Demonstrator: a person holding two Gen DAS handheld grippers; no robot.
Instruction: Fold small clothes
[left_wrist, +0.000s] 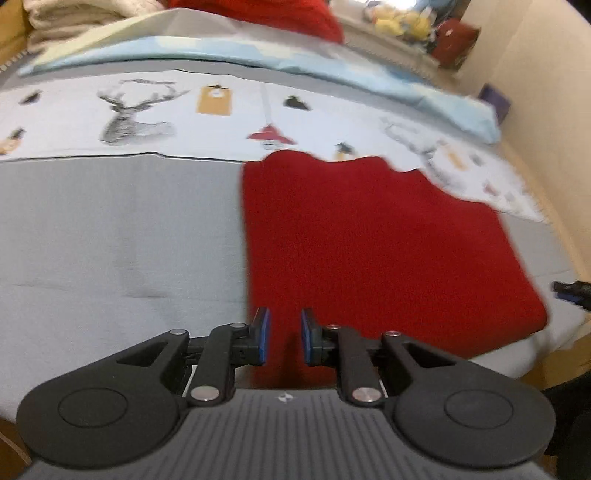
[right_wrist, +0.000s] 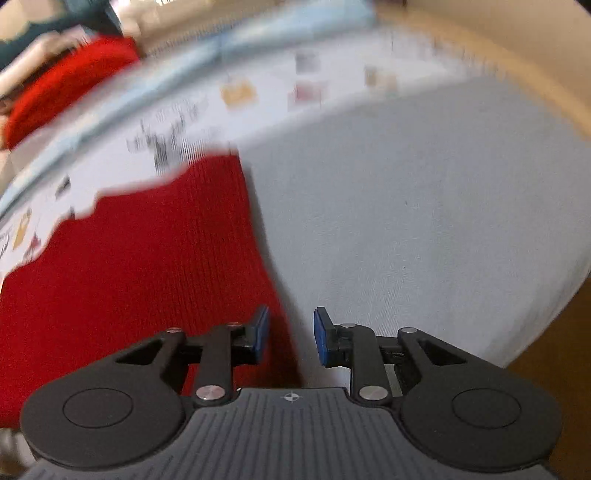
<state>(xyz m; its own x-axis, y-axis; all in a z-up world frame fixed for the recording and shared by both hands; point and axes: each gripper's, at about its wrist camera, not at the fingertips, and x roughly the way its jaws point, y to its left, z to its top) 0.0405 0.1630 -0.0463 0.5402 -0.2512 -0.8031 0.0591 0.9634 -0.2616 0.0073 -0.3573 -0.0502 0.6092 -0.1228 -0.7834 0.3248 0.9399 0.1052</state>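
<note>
The red ribbed-knit cloth garment (right_wrist: 129, 266) looks soft and matt — fine vertical ribs show. Beneath it, the grey woven bed sheet (right_wrist: 424, 221) is smooth and dull. Beyond the garment, the white printed cotton cover (left_wrist: 184, 114) looks flat, matt.

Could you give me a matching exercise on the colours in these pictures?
Things:
1. knitted garment
2. bedsheet
3. pads on the fingers
4. cloth with a stag print

Colours:
a. blue
b. white with pictures
c. red
d. plain grey

Pairs: 1-c, 2-d, 3-a, 4-b
</note>
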